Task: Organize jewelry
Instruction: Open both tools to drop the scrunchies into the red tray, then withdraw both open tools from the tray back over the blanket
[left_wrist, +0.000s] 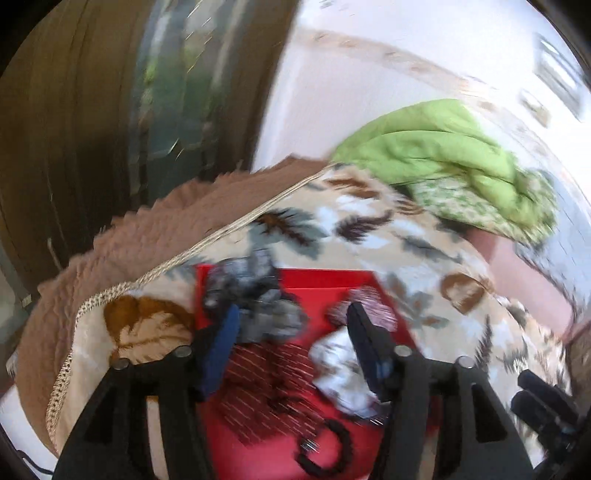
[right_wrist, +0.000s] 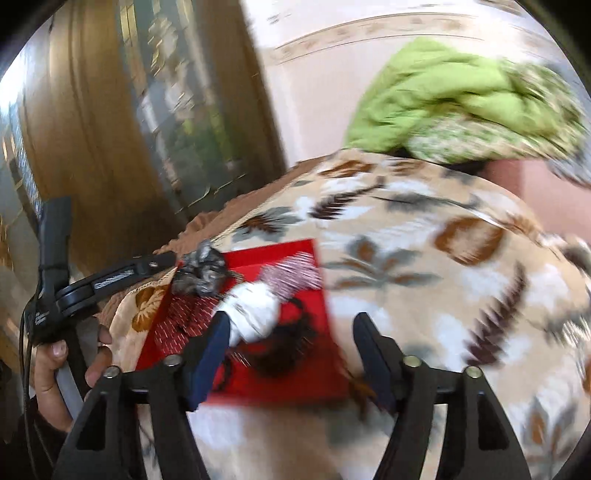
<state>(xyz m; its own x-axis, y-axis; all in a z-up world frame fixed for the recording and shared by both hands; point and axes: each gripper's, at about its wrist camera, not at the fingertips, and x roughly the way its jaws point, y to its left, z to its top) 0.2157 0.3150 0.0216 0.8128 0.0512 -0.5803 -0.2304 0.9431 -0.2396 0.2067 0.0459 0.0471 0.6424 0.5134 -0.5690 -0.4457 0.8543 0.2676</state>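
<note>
A red tray (left_wrist: 332, 284) (right_wrist: 280, 384) lies on a leaf-patterned blanket (left_wrist: 369, 229) (right_wrist: 424, 258). On it are a grey bundle (left_wrist: 255, 295) (right_wrist: 203, 273), a dark red striped pouch (left_wrist: 266, 380) (right_wrist: 184, 317), a white pouch (left_wrist: 343, 369) (right_wrist: 255, 314), a pink striped pouch (left_wrist: 369, 306) (right_wrist: 291, 275) and a black beaded bracelet (left_wrist: 332, 450) (right_wrist: 288, 350). My left gripper (left_wrist: 291, 325) hangs open above the tray, gripping nothing. My right gripper (right_wrist: 291, 325) is open over the tray's right part, its pads touching nothing. Both views are blurred.
A crumpled green quilt (left_wrist: 443, 147) (right_wrist: 443, 96) lies at the far right of the bed. A wooden cabinet with glass doors (left_wrist: 74, 110) (right_wrist: 110, 129) stands to the left. A hand (right_wrist: 55, 369) holds the left gripper's handle at the left edge.
</note>
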